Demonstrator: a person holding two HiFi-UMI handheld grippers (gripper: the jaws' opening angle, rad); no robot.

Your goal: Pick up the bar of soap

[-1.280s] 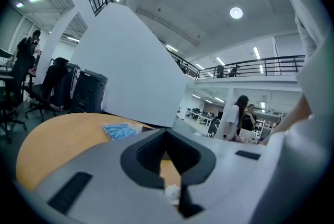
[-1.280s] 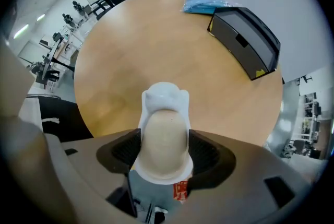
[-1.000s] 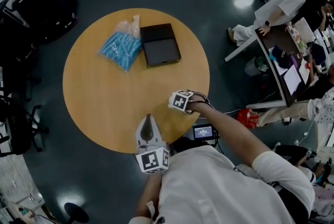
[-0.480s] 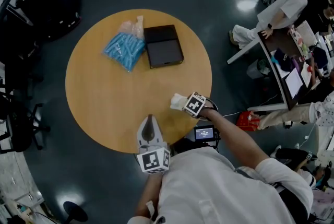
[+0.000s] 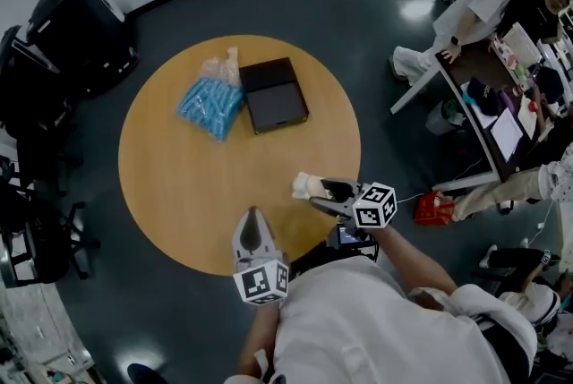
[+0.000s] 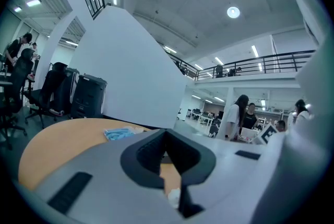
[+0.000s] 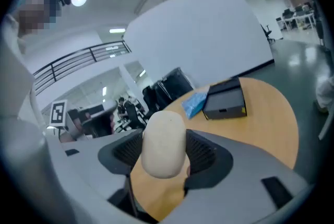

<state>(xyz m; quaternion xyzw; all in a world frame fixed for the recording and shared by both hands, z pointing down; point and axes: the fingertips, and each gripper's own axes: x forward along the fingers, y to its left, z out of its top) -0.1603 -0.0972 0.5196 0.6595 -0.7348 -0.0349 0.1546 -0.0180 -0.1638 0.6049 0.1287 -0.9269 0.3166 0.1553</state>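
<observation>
Right gripper [image 7: 163, 161] fingers clamp bar of soap [image 7: 163, 137]; left gripper [image 6: 167, 160] fingers closed, empty.

The right hand-held gripper [image 5: 322, 191] has drawn back toward the person and swung to their right. Its marker cube [image 5: 375, 205], which stood over the surface [image 5: 179, 185] a second ago, now hangs past the surface's rim. The bar of soap [image 5: 306, 186], hidden under that cube at first and then peeking out beside it, now shows plainly ahead of the jaws, gripped between them [image 7: 163, 144] with the wood seen below.
</observation>
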